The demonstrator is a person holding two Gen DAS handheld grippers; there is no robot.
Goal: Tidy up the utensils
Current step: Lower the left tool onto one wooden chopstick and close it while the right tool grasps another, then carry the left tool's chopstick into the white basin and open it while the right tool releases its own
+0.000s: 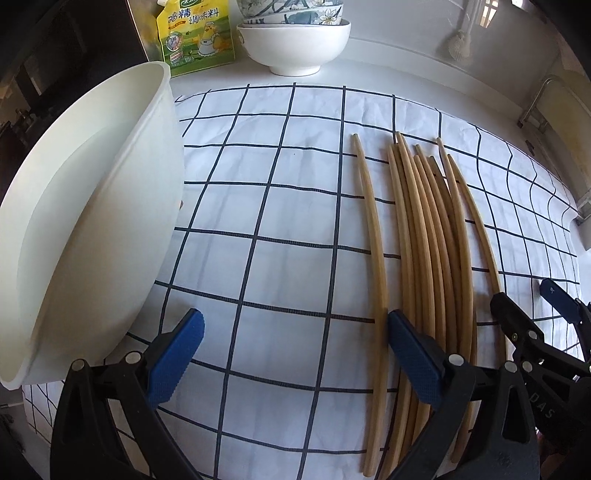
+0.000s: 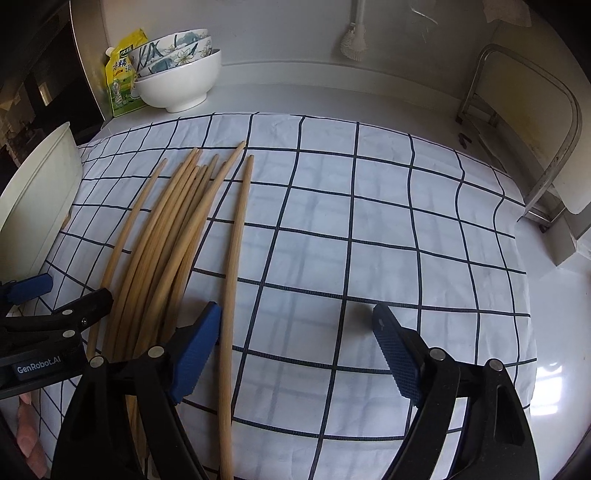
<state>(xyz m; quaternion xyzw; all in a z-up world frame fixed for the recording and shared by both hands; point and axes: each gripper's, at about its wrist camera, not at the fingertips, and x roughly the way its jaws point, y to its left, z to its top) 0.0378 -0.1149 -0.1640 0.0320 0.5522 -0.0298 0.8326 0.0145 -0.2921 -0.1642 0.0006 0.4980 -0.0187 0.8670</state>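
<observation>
Grippers tilted steeply down over chopsticks [image 1: 424, 236], left gripper [image 1: 295, 354] and right gripper [image 2: 295, 347] both wide apart, empty.

Left gripper [image 1: 295, 354], black plastic arms with silver pivot pins, blue ribbed pads [image 1: 177, 356], right gripper [image 2: 297, 354] of the same build, blue textured pads [image 2: 397, 360], white "GenRobot.AI" lettering on a black body panel.

A home kitchen counter: a white cloth with a dark grid [image 2: 369, 229] covers the pale worktop, wooden chopsticks [image 1: 424, 229] lie on it, stacked ceramic bowls [image 2: 181, 77] and a yellow seasoning pouch [image 1: 195, 33] stand at its far left corner, a metal rack [image 2: 524, 122] at the right edge.
</observation>
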